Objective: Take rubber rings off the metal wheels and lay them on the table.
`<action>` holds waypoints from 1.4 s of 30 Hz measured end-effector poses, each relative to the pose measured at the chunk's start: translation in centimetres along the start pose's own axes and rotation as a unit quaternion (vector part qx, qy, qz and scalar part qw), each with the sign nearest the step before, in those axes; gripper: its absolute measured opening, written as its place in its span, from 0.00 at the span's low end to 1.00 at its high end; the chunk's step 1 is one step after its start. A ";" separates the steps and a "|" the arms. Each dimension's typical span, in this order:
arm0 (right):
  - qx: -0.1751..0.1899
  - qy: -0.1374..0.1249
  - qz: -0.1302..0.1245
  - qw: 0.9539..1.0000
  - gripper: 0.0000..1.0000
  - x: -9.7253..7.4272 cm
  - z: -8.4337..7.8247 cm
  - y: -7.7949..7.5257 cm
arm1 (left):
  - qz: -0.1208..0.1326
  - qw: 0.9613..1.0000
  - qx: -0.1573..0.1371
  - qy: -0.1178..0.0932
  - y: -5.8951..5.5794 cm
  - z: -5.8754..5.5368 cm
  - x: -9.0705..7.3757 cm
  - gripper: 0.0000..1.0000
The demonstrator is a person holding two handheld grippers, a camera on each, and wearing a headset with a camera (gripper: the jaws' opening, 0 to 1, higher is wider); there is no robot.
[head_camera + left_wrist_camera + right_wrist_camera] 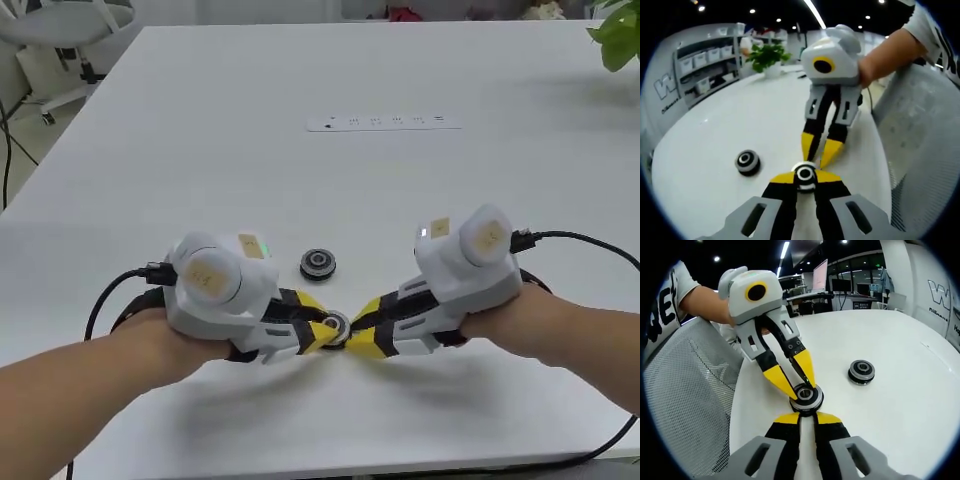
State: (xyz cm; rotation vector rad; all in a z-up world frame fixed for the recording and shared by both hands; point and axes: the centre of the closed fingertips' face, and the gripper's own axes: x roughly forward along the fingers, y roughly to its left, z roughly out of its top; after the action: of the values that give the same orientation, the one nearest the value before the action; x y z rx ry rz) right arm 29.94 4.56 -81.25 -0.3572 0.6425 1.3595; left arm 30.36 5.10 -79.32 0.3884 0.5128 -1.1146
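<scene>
Held wheel (335,325): hub up, near the table (300,180) front edge, midway between opposed tips | left gripper (318,335): fingers clamped across held wheel | right gripper (358,335): fingers nearly together at its rim, hold on rubber ring (815,401) unclear | second wheel (318,263): just beyond, apart.

Place: office-lab | shelves of bins (705,70) | monitors (820,275) | mesh chair (685,400)

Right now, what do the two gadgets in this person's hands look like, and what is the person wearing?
Both the left gripper and the right gripper have rounded white-and-grey bodies, each with a small light on top and a trailing black cable. Their fingers are black with yellow tips. The person wears a white short sleeve with black lettering.
</scene>
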 end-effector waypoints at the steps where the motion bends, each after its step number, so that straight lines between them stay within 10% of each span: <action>1: 0.005 -0.001 -0.004 1.000 0.04 0.0 0.0 -0.1 | 0.000 1.000 0.000 0.000 0.0 0.0 0.0 0.13; 22: 0.079 -0.005 -0.012 0.997 0.00 -0.3 0.0 -0.6 | 0.005 1.000 0.010 0.007 0.0 -0.1 0.0 0.12; 42: 0.204 -0.062 0.004 0.977 0.00 -1.0 1.0 -0.5 | 0.010 1.000 0.021 0.013 0.1 0.0 0.1 0.12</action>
State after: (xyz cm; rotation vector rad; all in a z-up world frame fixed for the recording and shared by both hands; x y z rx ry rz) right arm 30.57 4.27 -79.89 0.0614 0.7984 1.2109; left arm 30.48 5.06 -79.37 0.4444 0.5070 -1.1029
